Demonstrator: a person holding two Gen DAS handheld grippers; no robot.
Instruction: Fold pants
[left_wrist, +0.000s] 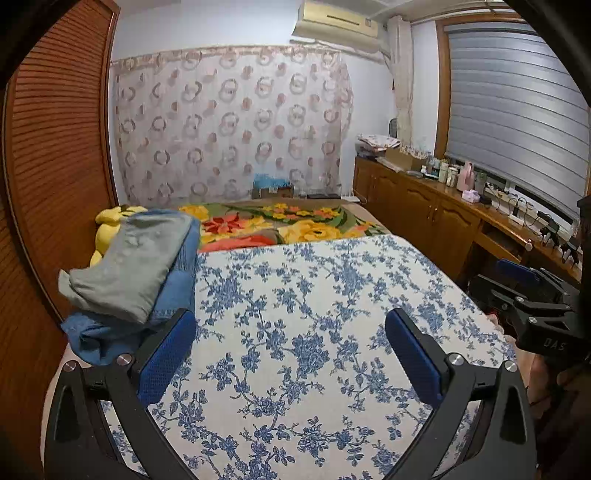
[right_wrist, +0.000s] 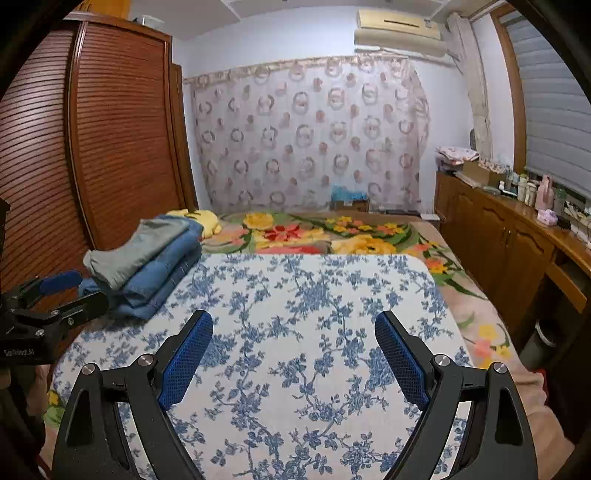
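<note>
Hovering over the blue-flowered board (left_wrist: 314, 332) on the bed, both grippers have their jaws spread wide with nothing between them: the left gripper (left_wrist: 290, 354) sits toward the board's left side, the right gripper (right_wrist: 293, 354) more toward the middle. The pants are folded in a stack at the board's far left edge, grey pants (left_wrist: 133, 262) on top of the folded jeans (right_wrist: 162, 269), with a yellow plush toy (right_wrist: 205, 219) just behind them on the floral blanket (right_wrist: 314, 232).
</note>
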